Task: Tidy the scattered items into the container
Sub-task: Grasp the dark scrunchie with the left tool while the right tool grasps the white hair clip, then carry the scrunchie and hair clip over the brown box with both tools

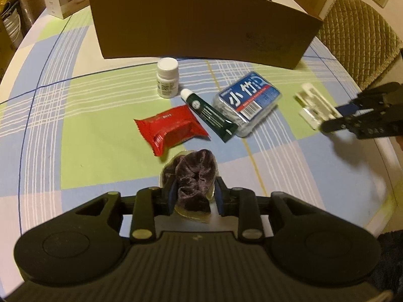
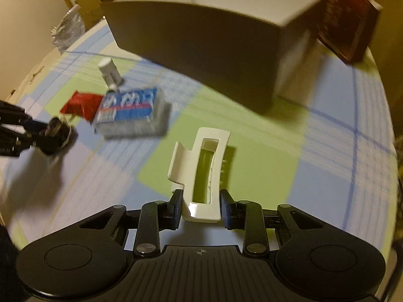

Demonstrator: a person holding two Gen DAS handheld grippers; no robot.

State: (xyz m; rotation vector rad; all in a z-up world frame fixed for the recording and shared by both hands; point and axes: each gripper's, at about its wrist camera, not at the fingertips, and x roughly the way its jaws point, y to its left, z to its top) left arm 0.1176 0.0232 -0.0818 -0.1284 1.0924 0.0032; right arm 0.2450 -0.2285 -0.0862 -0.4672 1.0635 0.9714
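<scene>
My left gripper (image 1: 195, 196) is shut on a purple velvet scrunchie in a clear wrapper (image 1: 194, 176), held just above the checked tablecloth. My right gripper (image 2: 201, 207) is shut on a white hair claw clip (image 2: 201, 166), which also shows in the left wrist view (image 1: 314, 108). The brown cardboard box (image 1: 201, 22) stands open at the back. In front of it lie a white pill bottle (image 1: 167, 78), a dark green tube (image 1: 210, 114), a red snack packet (image 1: 171, 128) and a clear box with a blue label (image 1: 248, 103).
A padded chair (image 1: 360, 35) stands at the table's right edge. A dark red book (image 2: 347, 20) leans beside the box on the right. Cartons and bags sit beyond the table's far left.
</scene>
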